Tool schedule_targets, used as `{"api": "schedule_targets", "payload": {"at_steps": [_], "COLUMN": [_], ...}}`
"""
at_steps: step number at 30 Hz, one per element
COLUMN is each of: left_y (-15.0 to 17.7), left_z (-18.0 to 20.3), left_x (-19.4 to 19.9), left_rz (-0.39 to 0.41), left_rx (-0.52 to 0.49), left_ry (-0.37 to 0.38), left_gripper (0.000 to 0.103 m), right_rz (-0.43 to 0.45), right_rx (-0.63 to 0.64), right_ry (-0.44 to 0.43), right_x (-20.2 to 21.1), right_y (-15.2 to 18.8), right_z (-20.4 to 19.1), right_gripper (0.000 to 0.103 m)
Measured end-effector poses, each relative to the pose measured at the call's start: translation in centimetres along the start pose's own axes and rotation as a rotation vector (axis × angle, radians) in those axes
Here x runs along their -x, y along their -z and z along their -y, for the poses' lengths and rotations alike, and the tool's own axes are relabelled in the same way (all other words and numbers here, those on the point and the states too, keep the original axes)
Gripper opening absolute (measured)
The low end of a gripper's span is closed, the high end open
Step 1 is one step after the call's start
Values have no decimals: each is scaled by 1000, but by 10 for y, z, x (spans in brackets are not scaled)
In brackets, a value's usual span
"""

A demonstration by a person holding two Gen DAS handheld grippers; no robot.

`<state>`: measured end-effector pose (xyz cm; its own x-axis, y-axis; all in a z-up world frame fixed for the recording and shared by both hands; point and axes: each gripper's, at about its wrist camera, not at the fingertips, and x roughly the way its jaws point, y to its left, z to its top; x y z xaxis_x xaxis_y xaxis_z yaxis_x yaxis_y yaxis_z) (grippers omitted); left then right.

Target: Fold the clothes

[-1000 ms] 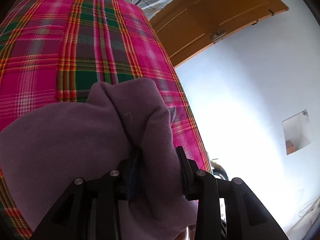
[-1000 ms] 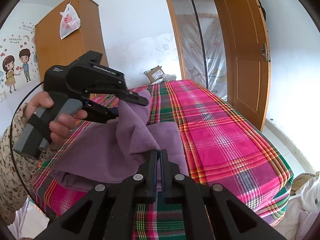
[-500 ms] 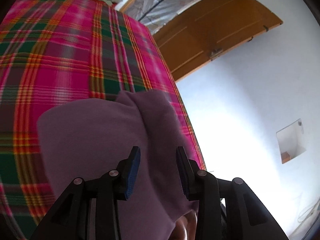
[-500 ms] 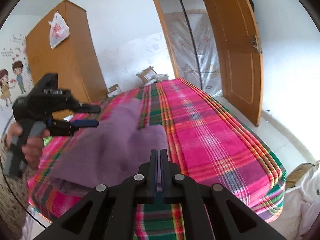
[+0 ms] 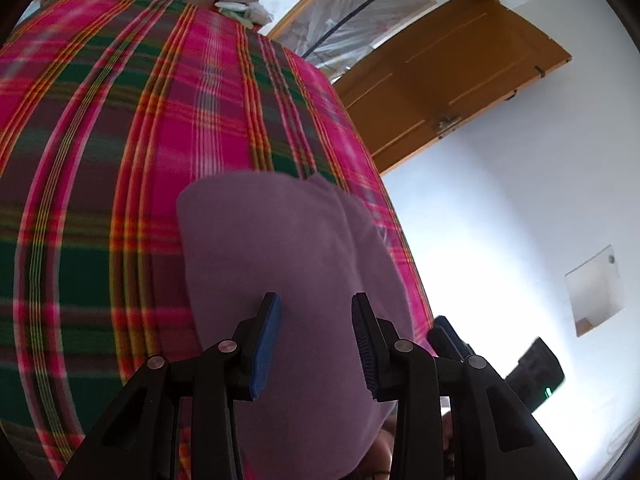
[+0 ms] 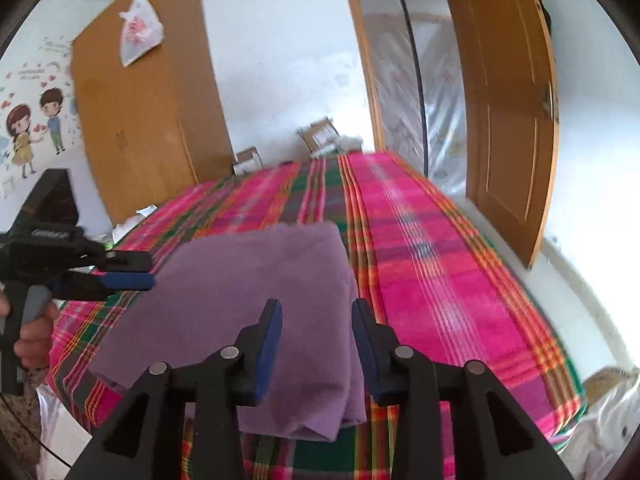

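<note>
Garment [image 6: 260, 300] near edge behind jaws

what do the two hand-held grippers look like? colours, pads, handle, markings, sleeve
Both are black plastic with silver bolts and blue ribbed pads. The right hand-held gripper matches the left hand-held gripper, which has a grey trigger handle, small white lettering on its body and a black cable. The sleeve at that wrist is a speckled print.

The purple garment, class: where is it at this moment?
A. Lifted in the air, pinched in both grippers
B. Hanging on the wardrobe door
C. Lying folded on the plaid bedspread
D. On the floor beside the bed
C: the purple garment lies flat in folded layers on the plaid bedspread, and no gripper pinches it.
</note>
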<state>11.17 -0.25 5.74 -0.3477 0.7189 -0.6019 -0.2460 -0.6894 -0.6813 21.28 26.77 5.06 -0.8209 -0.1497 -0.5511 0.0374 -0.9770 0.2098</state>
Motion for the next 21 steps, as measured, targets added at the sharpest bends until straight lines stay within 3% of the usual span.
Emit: {"api": "schedule_targets", "payload": {"at_steps": [5, 9, 14, 18, 21], "left_y": [19, 32, 45, 49, 53], "left_z": [-6, -7, -12, -17, -18], "left_x": [6, 13, 3, 6, 4], "left_rz": [-5, -11, -33, -46, -57], "left_rx": [-16, -26, -48, -19, -10], "left_ry": [-7, -18, -52, -29, -39], "left_gripper": [38, 38, 38, 38, 38], "right_rz": [-78, -79, -54, -9, -35], "right_rx": [-38, -51, -21, 54, 109], "right_ry": [17, 22, 72, 9, -26], "right_x": [-4, 7, 14, 14, 2], "right_y": [23, 36, 26, 13, 11], "right_z": [19, 29, 24, 2, -10], "right_gripper": [37, 36, 32, 30, 17]}}
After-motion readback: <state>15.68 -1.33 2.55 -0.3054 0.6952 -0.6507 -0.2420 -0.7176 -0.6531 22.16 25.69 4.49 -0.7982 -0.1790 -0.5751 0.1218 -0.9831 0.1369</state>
